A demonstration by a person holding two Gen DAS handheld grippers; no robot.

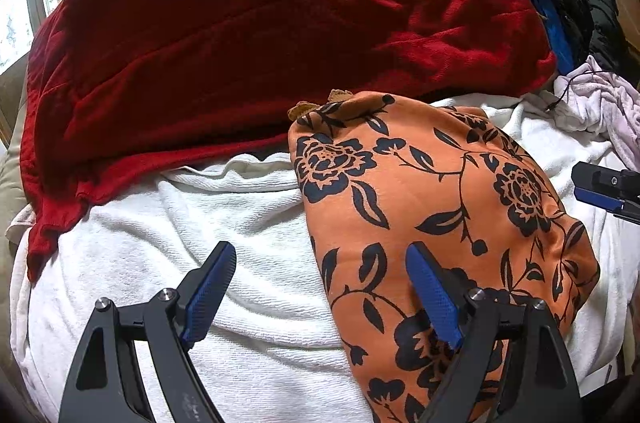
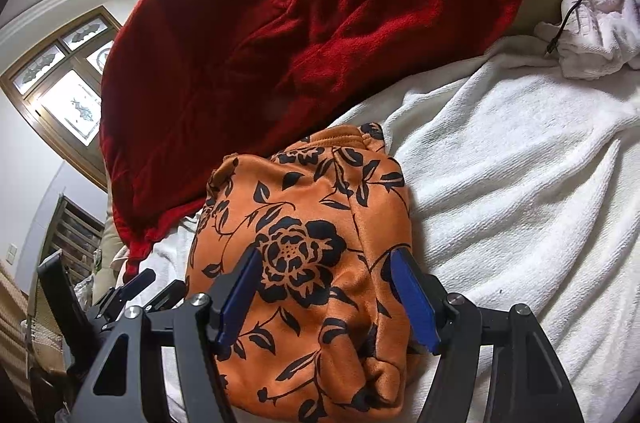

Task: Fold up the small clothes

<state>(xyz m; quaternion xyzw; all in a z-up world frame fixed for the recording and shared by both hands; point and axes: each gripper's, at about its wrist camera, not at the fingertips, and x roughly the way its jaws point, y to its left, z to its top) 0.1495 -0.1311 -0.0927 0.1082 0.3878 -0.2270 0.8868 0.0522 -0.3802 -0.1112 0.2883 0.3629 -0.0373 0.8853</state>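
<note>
Both grippers are spread wide with nothing held: my left gripper (image 1: 316,283) straddles the near-left edge of the orange fabric garment printed with black flowers (image 1: 436,219), and my right gripper (image 2: 326,289) hangs over its near end. It lies as a compact bundle on the white terry towel (image 1: 240,263), close to the red plush blanket (image 1: 260,23). I'd judge I'm poised either side to tidy or finish the fold.

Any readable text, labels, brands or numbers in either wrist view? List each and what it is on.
None.
The orange floral garment, red blanket and white towel show no print or tags.
Faint marks on the left gripper body are too blurred to read.
</note>
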